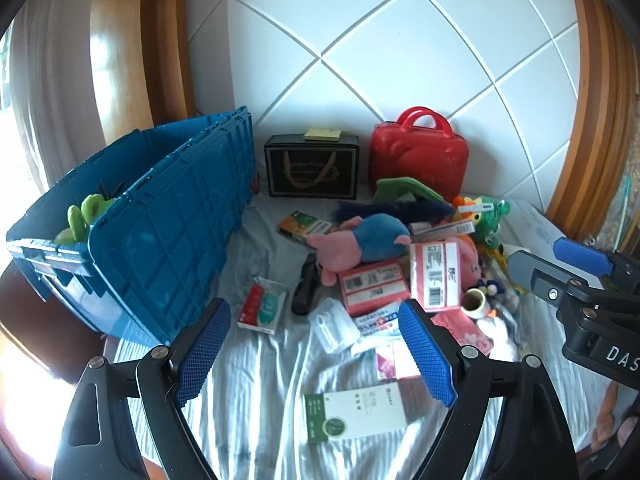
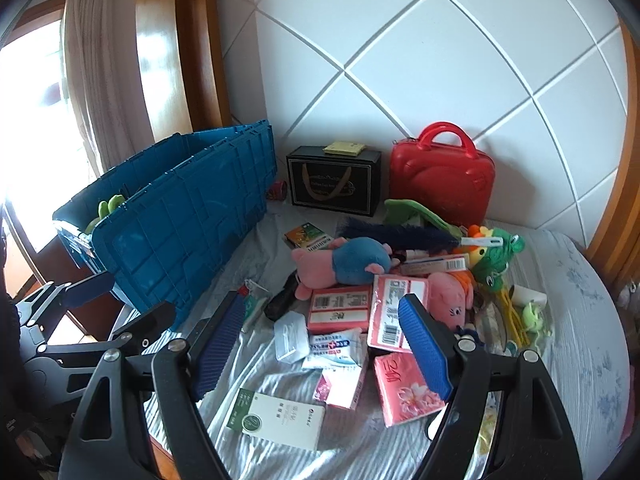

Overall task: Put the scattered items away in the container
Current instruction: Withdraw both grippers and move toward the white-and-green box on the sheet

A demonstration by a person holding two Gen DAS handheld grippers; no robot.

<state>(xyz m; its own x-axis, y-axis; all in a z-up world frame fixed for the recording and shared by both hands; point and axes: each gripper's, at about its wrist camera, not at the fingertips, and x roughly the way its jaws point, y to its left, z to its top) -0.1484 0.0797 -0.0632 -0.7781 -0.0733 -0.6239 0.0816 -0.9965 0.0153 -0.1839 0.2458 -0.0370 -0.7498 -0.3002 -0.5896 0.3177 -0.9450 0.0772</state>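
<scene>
Left to right: blue container [image 1: 168,216], lid flaps up, at the bed's left edge, a green plush toy [image 1: 82,216] already inside. Left gripper [image 1: 316,356], jaws spread and empty, hangs over the striped bedsheet [image 1: 256,380]. The scattered items lie in a heap at mid-bed, beside the container: clear plastic case [image 1: 334,324], white-and-green box [image 1: 354,412], pink-and-blue plush [image 1: 360,242]. Right gripper [image 2: 324,356], jaws likewise spread and empty. Advisable: take outlying single items first, close squarely across a box's narrow faces, lift clear before carrying.
</scene>
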